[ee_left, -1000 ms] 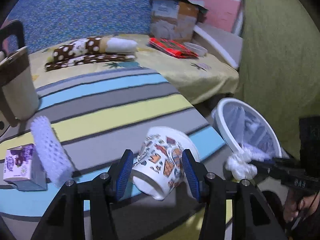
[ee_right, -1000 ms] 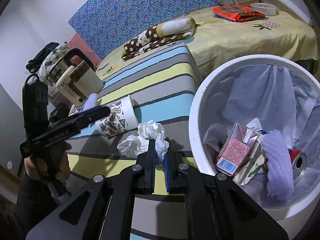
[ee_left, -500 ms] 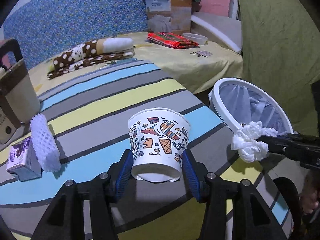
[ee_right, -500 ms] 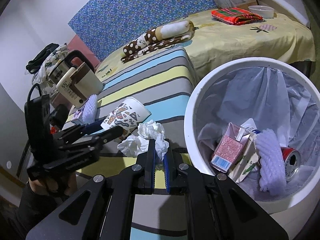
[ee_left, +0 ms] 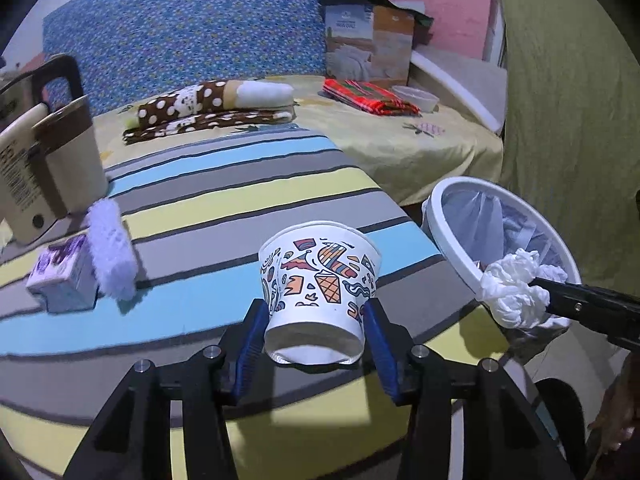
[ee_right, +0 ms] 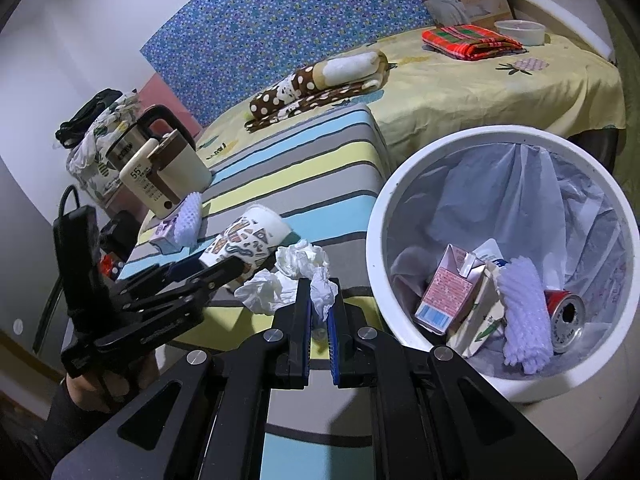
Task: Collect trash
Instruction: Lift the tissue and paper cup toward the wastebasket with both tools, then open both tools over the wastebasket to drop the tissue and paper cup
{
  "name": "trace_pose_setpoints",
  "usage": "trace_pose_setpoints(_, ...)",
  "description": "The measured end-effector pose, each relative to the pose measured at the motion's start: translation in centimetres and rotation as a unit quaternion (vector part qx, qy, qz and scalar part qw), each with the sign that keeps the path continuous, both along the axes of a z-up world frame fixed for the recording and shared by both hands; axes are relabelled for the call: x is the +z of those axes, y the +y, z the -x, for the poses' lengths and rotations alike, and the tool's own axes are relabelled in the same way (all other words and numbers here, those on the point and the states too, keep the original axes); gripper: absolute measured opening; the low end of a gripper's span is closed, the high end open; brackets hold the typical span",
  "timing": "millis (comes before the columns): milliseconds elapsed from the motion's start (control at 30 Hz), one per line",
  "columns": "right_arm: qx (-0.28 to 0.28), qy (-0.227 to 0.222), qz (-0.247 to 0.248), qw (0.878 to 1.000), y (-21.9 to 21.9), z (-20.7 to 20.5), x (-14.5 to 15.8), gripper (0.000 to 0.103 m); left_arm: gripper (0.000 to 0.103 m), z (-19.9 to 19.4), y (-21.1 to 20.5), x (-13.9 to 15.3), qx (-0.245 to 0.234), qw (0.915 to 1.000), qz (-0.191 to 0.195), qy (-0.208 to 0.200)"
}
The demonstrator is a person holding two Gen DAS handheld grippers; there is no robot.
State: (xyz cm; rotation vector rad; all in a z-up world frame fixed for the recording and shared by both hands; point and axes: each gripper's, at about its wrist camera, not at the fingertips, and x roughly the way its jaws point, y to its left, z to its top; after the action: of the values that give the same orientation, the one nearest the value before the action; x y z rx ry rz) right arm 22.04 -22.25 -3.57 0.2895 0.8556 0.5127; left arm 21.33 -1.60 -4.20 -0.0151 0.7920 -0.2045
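The left gripper (ee_left: 314,338) grasps a patterned paper cup (ee_left: 318,292) by its base — the blue fingers (ee_left: 251,344) press on either side, and they have just been closing a little on it. The cup is tipped with its mouth away from the camera, above the striped tabletop (ee_left: 224,196).

The right gripper (ee_right: 319,314) is clenched on a crumpled white tissue (ee_right: 294,276), which bunches out past the fingertips. It hangs just beside the rim of the white trash bin (ee_right: 374,236), over the edge of the tabletop.

Inside the bin's plastic liner lie a pink carton (ee_right: 448,292), a red can (ee_right: 566,318) and a white foam sleeve (ee_right: 522,312).

Left on the tabletop — a small purple carton (ee_left: 62,276) touching another foam sleeve (ee_left: 112,256), near a beige kettle (ee_left: 52,160).
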Motion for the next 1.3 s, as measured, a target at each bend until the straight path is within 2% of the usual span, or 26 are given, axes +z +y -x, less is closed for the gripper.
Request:
trace_pose_setpoints(333,0.001,-0.013,0.0,1.0,0.1,1.1,1.0,0.009,0.049,4.0,0.7,1.8,0.016,0.9991,0.033,-0.02)
trace_pose_setpoints(567,-0.009,-0.019,0.001,1.0,-0.7,1.6,1.3,0.009,0.049,4.9,-0.9,3.1,0.0,0.9988,0.039,-0.031)
trace_pose_setpoints(1000,-0.074,-0.022,0.01,0.997,-5.1,1.8,1.3,0.009,0.049,3.5,-6.6,4.0,-0.059,0.9968,0.04,-0.035)
trace_pose_setpoints(1300,-0.12,-0.021,0.026,0.992,-7.7,1.4,0.9,0.009,0.049,1.6,-11.0,3.3,-0.101,0.994,0.034,-0.027)
